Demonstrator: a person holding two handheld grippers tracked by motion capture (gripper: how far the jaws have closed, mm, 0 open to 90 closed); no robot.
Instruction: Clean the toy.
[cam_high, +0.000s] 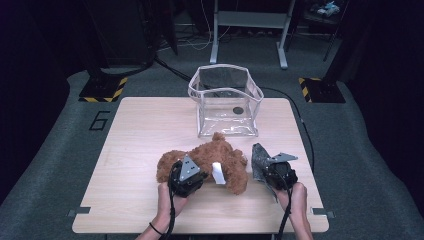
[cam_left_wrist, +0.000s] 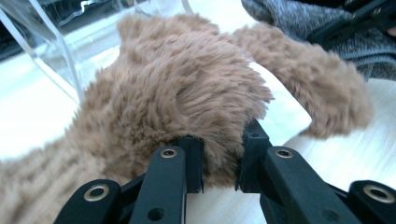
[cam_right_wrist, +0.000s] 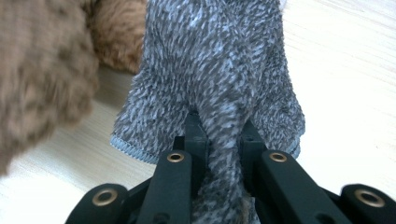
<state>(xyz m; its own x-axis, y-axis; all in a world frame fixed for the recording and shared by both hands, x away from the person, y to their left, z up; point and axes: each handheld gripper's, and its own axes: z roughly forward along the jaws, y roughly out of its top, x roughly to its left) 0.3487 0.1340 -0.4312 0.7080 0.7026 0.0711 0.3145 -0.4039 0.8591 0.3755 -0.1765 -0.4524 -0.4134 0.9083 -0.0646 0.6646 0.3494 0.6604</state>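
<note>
The brown plush toy (cam_high: 210, 162) lies just before the clear bag (cam_high: 225, 102), its fur pinched by the left gripper (cam_high: 192, 175). Right of the toy, the right gripper (cam_high: 272, 172) clamps a grey cloth (cam_high: 260, 157). The toy's white tag (cam_high: 218, 172) is unreadable.

We are reaching both forearms in from the near edge, our left gripper (cam_high: 187, 175) pinching its jaws together, our right gripper (cam_high: 279, 172) clamping its jaws tight, hands wrapping each body from behind.
</note>
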